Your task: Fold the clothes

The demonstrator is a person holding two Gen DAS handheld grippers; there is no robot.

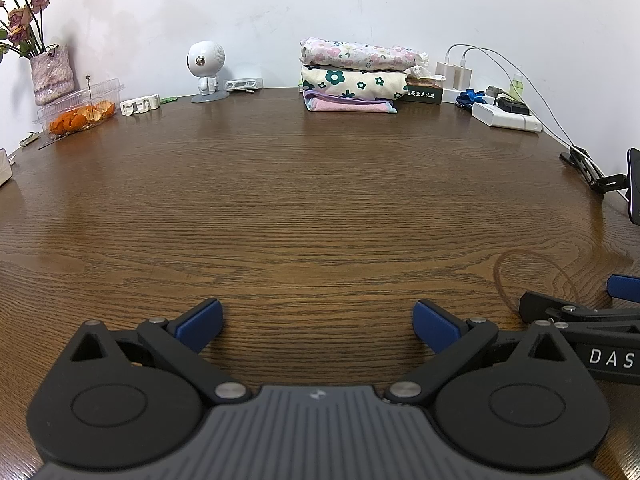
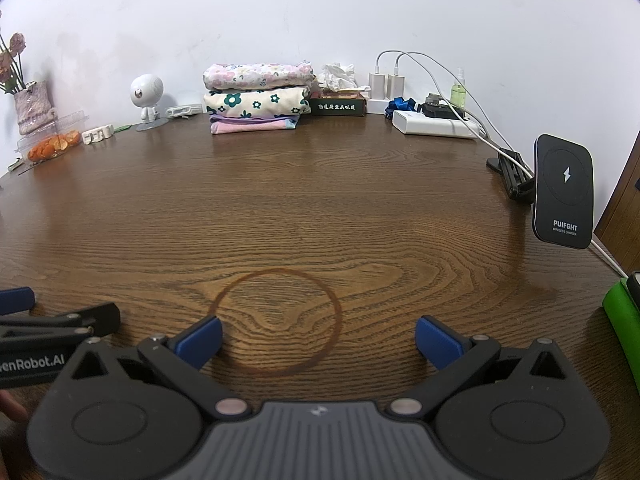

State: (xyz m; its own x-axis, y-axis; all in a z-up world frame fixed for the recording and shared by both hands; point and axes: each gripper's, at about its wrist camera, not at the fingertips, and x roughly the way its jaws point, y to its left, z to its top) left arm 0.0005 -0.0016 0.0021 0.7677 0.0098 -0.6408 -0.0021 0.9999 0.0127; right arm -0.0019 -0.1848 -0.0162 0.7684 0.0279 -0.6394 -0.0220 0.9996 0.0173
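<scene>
A stack of folded clothes [image 1: 352, 76] [image 2: 258, 98] sits at the far edge of the brown wooden table [image 1: 300, 208] [image 2: 304, 200], against the wall: a pink floral piece on top, a cream piece with green flowers under it, purple and pink pieces at the bottom. My left gripper [image 1: 318, 326] hovers low over the table's near side, open, with nothing between its blue pads. My right gripper [image 2: 318, 338] is open too, empty, above a dark ring stain [image 2: 278, 320]. Each gripper shows at the edge of the other's view.
A white robot figurine [image 1: 206, 70], a clear box of orange peel [image 1: 80, 114] and a flower vase [image 1: 52, 74] stand back left. A tissue box [image 2: 338, 102], chargers with cables [image 2: 388, 84] and a white power bank [image 2: 434, 124] sit back right. A black wireless charger stand [image 2: 564, 190] is at the right edge.
</scene>
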